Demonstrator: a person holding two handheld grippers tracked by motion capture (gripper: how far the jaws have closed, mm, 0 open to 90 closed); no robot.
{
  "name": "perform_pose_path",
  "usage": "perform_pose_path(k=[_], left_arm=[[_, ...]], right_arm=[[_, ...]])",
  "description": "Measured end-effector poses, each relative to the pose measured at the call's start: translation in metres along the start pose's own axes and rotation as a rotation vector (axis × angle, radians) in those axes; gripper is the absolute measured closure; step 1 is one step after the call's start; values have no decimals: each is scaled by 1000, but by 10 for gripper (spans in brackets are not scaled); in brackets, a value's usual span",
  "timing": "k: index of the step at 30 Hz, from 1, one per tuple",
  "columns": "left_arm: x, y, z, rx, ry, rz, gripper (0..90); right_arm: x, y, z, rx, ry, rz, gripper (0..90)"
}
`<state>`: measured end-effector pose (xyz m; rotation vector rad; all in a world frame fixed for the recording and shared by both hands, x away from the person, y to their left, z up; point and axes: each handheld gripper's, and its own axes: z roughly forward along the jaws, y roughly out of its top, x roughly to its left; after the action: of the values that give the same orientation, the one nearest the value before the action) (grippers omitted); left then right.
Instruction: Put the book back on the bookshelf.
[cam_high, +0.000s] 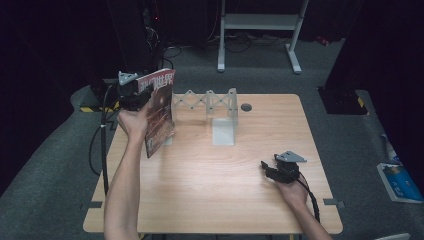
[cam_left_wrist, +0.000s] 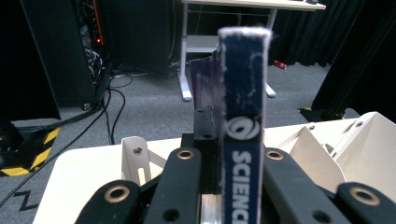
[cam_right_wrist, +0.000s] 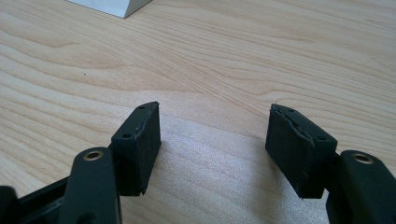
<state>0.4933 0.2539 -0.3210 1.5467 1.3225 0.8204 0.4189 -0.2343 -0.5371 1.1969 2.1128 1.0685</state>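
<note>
Near edge, lower right of the high view: right tongs (cam_high: 264, 166) rest low on the wood surface (cam_high: 210, 190), jaws spread wide w/ nothing between them; the right gripper view shows bare grain between the pads (cam_right_wrist: 142, 140). Lower left to mid-left of the high view: a forearm runs up to the left tongs (cam_high: 146, 92), clenched on a magazine (cam_high: 160, 110) held upright, clear of the surface, red cover facing right. In the left gripper view the blue spine (cam_left_wrist: 243, 121) stands vertical between the jaws, gripped at its lower end, "SCIENC…" legible. Beyond it, upper centre of the high view: a white accordion-style rack (cam_high: 207, 102) w/ upright dividers, just right of the magazine, prob. the slot target. Handling, as judged: mag is light, thin, floppy away from the bound edge; pages can fan or sag, glossy cover may slip. The spine is the stiffest part, so that's the place to grip, as now; keep it vertical & lower it bottom edge first between two dividers. Far back: a grey floor and a white desk frame (cam_high: 260, 30).
</note>
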Motion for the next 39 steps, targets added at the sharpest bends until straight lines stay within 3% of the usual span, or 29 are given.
perform_pose_path(k=[6, 14, 18, 21, 30, 39], left_arm=[[-8, -3, 3, 9, 8, 69, 837], [-7, -3, 0, 45, -5, 77, 831], [-5, -3, -1, 105, 8, 81, 822], [-2, -1, -1, 168, 28, 50, 811], [-2, 8, -5, 279, 36, 113, 830], [-5, 14, 2, 402, 24, 126, 830]], right_arm=[[0, 0, 0, 0, 1, 1, 355], [0, 0, 0, 1, 3, 2, 355], [0, 0, 0, 2, 3, 4, 355], [0, 0, 0, 1, 4, 2, 354], [0, 0, 0, 1, 4, 0, 354], [0, 0, 0, 2, 4, 5, 355]])
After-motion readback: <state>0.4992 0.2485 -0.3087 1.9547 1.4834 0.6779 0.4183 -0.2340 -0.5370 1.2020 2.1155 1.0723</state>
